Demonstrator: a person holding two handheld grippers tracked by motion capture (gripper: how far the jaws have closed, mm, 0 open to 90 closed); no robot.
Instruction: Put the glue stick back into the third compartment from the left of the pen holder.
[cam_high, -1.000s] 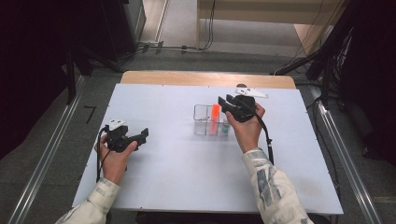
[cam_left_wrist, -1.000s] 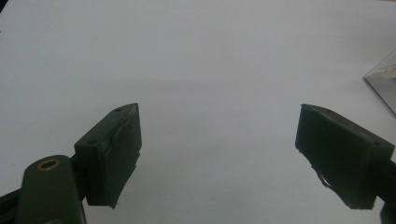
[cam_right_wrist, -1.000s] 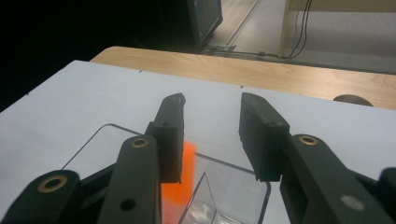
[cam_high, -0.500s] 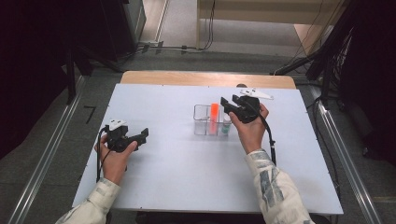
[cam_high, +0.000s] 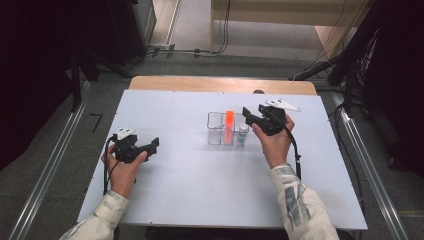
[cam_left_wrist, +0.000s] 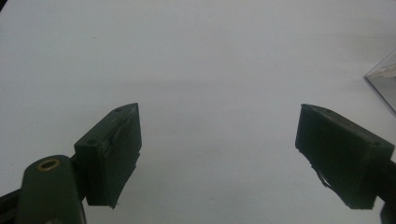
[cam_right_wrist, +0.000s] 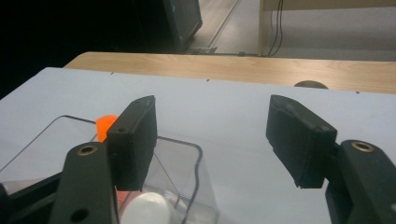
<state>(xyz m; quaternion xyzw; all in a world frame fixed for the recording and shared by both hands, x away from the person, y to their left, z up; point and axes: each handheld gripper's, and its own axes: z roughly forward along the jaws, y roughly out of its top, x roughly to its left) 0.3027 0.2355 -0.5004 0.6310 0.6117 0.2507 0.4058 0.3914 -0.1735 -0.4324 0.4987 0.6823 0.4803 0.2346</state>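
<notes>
Clear box (cam_high: 216, 128) sits mid-table, orange tube (cam_high: 229, 120) and white-capped bottle (cam_high: 242, 133) inside. Your right gripper (cam_high: 249, 114) just beside box, jaws just opening, empty. Left gripper (cam_high: 153, 145) wide, empty, well apart from box. Release step looks finished; next, back right gripper clear of box.

The person's left hand (cam_high: 121, 165) rests low on the white table (cam_high: 190, 190), near its left edge, holding the left gripper (cam_high: 152, 145) level, jaws spread wide with nothing between them. The right hand (cam_high: 272, 142) is raised over the table's far right part; the right gripper (cam_high: 248, 114) points left, its jaws having just been opening, empty between the pads. Both forearms wear patterned sleeves.
</notes>
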